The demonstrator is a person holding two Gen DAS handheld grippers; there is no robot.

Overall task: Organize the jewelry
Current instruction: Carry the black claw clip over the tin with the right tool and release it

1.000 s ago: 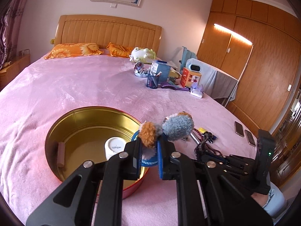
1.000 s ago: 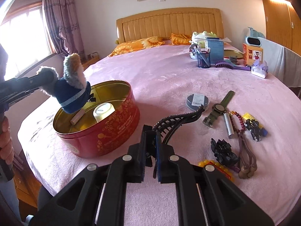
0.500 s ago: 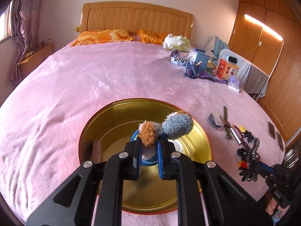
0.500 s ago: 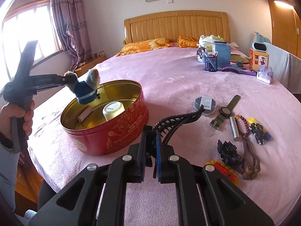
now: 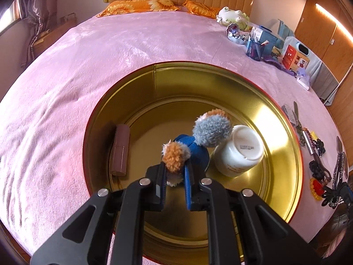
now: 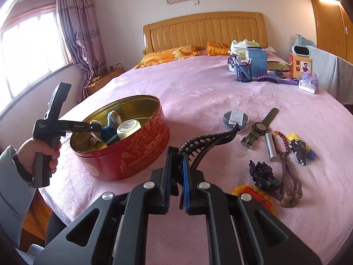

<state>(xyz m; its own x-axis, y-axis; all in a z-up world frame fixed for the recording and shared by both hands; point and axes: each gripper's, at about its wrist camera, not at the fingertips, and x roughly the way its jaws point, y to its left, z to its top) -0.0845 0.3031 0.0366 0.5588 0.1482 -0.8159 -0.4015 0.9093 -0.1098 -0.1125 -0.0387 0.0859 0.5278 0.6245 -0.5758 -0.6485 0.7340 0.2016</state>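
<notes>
My left gripper (image 5: 174,177) is shut on a fluffy plush charm (image 5: 198,137) with a blue body and grey and orange pompoms, held low inside the round red tin (image 5: 286,119) with its gold lining. In the right wrist view that left gripper (image 6: 97,128) reaches over the tin's (image 6: 136,154) near-left rim with the plush charm (image 6: 110,130) down among the contents. My right gripper (image 6: 177,165) is shut on a black toothed hair clip (image 6: 211,139), held above the pink bedspread to the right of the tin.
Inside the tin lie a white jar (image 5: 239,152) and a brown tube (image 5: 120,149). Right of the tin on the bedspread (image 6: 198,92) lie a watch (image 6: 260,125), a round grey case (image 6: 235,118), beads, a silver tube and black hair pieces. A pen cup and boxes stand at the far right.
My left gripper has swung over the tin and sunk into it with the plush charm, tilting steeply down. The right gripper has stayed still with the hair clip.
</notes>
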